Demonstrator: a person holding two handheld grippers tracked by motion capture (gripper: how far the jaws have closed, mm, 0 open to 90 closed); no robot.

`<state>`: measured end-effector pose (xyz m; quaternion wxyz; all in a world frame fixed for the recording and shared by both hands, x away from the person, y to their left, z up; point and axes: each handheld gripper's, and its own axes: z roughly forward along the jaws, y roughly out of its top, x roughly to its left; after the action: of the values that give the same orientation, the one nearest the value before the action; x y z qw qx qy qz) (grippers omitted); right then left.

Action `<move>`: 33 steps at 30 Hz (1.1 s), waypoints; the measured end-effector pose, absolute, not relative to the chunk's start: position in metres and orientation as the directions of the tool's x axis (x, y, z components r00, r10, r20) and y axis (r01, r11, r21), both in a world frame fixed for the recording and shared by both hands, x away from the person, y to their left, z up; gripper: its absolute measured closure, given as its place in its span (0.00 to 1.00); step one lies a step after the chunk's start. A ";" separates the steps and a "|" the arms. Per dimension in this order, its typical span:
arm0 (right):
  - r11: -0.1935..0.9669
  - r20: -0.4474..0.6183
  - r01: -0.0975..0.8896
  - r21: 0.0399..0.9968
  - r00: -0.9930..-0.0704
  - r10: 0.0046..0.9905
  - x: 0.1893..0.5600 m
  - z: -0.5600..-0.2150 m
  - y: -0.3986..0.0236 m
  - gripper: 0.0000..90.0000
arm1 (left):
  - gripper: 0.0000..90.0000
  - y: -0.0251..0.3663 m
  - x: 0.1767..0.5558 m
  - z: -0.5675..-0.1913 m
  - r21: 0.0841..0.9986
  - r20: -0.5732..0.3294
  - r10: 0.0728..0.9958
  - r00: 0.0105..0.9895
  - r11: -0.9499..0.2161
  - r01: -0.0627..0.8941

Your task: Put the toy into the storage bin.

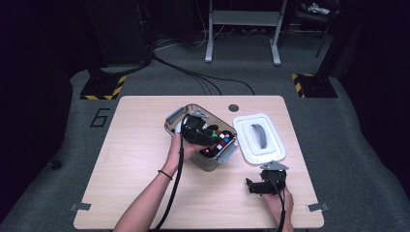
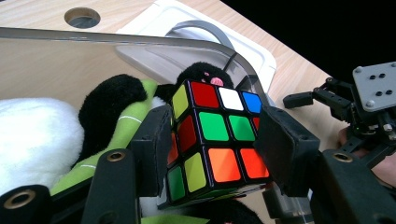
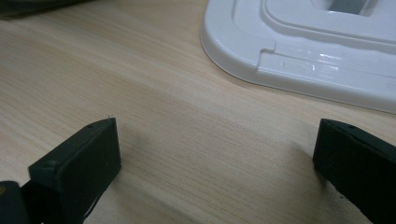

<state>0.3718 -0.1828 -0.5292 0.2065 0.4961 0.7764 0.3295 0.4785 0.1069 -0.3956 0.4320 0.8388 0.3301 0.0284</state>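
A scrambled puzzle cube (image 2: 212, 140) sits clamped between the two black jaws of the left tool (image 2: 212, 154), its pads pressing on opposite sides of the cube, which stays tilted on one edge. The cube has a black frame with glossy squares of red, white, blue, green, orange and yellow; its top row reads red, white, blue, with greens in the middle and oranges lower down. It lies inside a clear plastic box (image 1: 209, 163) near the middle of the bench (image 1: 135, 145), resting against a soft toy (image 2: 51, 135) of white, black and green plush that shares the box. In the high view the left hand (image 1: 186, 147) reaches forward from the lower edge, forearm angled up to the right, a dark band on the wrist, the tool's cable trailing back along the arm, and the left tool (image 1: 200, 135) dips over the box's rim onto the cube (image 1: 220, 140). The box's white lid (image 1: 259, 137) with its grey handle lies flat just to the right of the box. The right hand (image 1: 278, 195) rests low on the bench near its front right corner, below the lid, and the right tool (image 3: 215, 163) lies close over the bare wood with its jaws spread wide and nothing between them, the lid's edge (image 3: 299, 56) just ahead
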 end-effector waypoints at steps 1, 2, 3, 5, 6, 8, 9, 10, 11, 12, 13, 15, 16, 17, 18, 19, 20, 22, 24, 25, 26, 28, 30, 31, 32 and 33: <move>0.291 0.006 0.634 0.716 -0.423 0.906 0.372 -0.529 -0.183 0.00 | 0.51 0.107 0.478 -0.395 0.743 -0.234 0.581 0.780 -0.410 0.528; 0.291 0.007 0.635 0.716 -0.422 0.906 0.372 -0.529 -0.183 0.00 | 0.51 0.106 0.478 -0.395 0.745 -0.236 0.585 0.776 -0.404 0.531; 0.293 0.006 0.635 0.715 -0.424 0.905 0.372 -0.529 -0.183 0.00 | 0.51 0.106 0.477 -0.394 0.745 -0.231 0.583 0.779 -0.409 0.527; 0.291 0.007 0.635 0.716 -0.423 0.906 0.372 -0.529 -0.183 0.00 | 0.51 0.107 0.477 -0.393 0.744 -0.242 0.582 0.776 -0.401 0.534; 0.299 0.001 0.633 0.714 -0.428 0.904 0.372 -0.529 -0.183 0.00 | 0.51 0.108 0.477 -0.392 0.745 -0.246 0.580 0.777 -0.400 0.534; 0.298 0.002 0.633 0.714 -0.428 0.904 0.372 -0.529 -0.183 0.00 | 0.47 0.108 0.474 -0.390 0.743 -0.228 0.596 0.770 -0.405 0.534; 0.299 0.002 0.633 0.714 -0.428 0.904 0.372 -0.529 -0.183 0.00 | 0.42 0.109 0.473 -0.388 0.743 -0.215 0.605 0.767 -0.408 0.530; 0.295 0.006 0.634 0.715 -0.427 0.904 0.372 -0.529 -0.183 0.00 | 0.39 0.110 0.472 -0.387 0.745 -0.209 0.613 0.762 -0.405 0.530; 0.300 0.002 0.633 0.714 -0.430 0.903 0.372 -0.529 -0.184 0.00 | 0.36 0.113 0.470 -0.385 0.745 -0.194 0.622 0.759 -0.410 0.526; 0.298 0.004 0.634 0.713 -0.429 0.903 0.372 -0.529 -0.183 0.00 | 0.32 0.115 0.468 -0.383 0.749 -0.189 0.630 0.753 -0.403 0.526; 0.298 0.004 0.634 0.713 -0.429 0.903 0.372 -0.529 -0.183 0.00 | 0.30 0.119 0.467 -0.381 0.749 -0.183 0.634 0.751 -0.405 0.524; 0.299 0.003 0.633 0.714 -0.430 0.903 0.372 -0.529 -0.184 0.00 | 0.25 0.129 0.464 -0.380 0.755 -0.167 0.650 0.742 -0.399 0.520; 0.300 0.003 0.633 0.714 -0.430 0.903 0.372 -0.529 -0.184 0.00 | 0.23 0.134 0.463 -0.379 0.754 -0.162 0.658 0.736 -0.398 0.522; 0.300 0.003 0.633 0.714 -0.430 0.903 0.372 -0.529 -0.184 0.00 | 0.21 0.140 0.461 -0.378 0.757 -0.164 0.668 0.726 -0.387 0.527; 0.300 0.003 0.633 0.714 -0.430 0.903 0.372 -0.529 -0.184 0.00 | 0.19 0.145 0.460 -0.378 0.757 -0.160 0.675 0.721 -0.385 0.528; 0.300 0.003 0.633 0.714 -0.430 0.903 0.372 -0.529 -0.184 0.00 | 0.18 0.149 0.459 -0.378 0.759 -0.153 0.679 0.718 -0.385 0.525; 0.300 0.002 0.633 0.714 -0.430 0.903 0.372 -0.529 -0.184 0.00 | 0.17 0.155 0.457 -0.377 0.760 -0.146 0.686 0.713 -0.384 0.525; 0.300 0.003 0.633 0.714 -0.430 0.903 0.372 -0.529 -0.184 0.00 | 0.17 0.168 0.454 -0.379 0.763 -0.139 0.703 0.697 -0.373 0.528; 0.300 0.002 0.632 0.714 -0.431 0.902 0.372 -0.529 -0.184 0.00 | 0.16 0.183 0.450 -0.380 0.763 -0.137 0.720 0.680 -0.362 0.536; 0.300 0.002 0.633 0.714 -0.431 0.902 0.372 -0.529 -0.184 0.00 | 0.16 0.190 0.448 -0.382 0.763 -0.134 0.729 0.671 -0.356 0.539; 0.300 0.003 0.633 0.713 -0.431 0.903 0.372 -0.529 -0.184 0.00 | 0.15 0.197 0.446 -0.384 0.762 -0.128 0.741 0.660 -0.353 0.544; 0.300 0.003 0.633 0.713 -0.430 0.903 0.372 -0.529 -0.184 0.00 | 0.13 0.211 0.441 -0.389 0.761 -0.134 0.762 0.634 -0.330 0.558; 0.302 0.001 0.632 0.714 -0.432 0.902 0.372 -0.529 -0.184 0.00 | 0.11 0.225 0.435 -0.395 0.759 -0.133 0.781 0.611 -0.316 0.569; 0.302 0.001 0.632 0.714 -0.432 0.902 0.372 -0.529 -0.184 0.00 | 0.10 0.233 0.433 -0.398 0.752 -0.128 0.788 0.602 -0.319 0.577; 0.301 0.002 0.633 0.714 -0.431 0.902 0.372 -0.529 -0.184 0.00 | 0.09 0.239 0.429 -0.402 0.753 -0.123 0.802 0.584 -0.307 0.581; 0.302 0.001 0.632 0.714 -0.432 0.902 0.372 -0.529 -0.184 0.00 | 0.08 0.246 0.427 -0.406 0.747 -0.121 0.807 0.577 -0.309 0.588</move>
<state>0.3725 -0.1836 -0.5290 0.2057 0.4917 0.7800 0.3278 0.4268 0.2457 -0.4059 0.3922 0.7968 0.4379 0.1398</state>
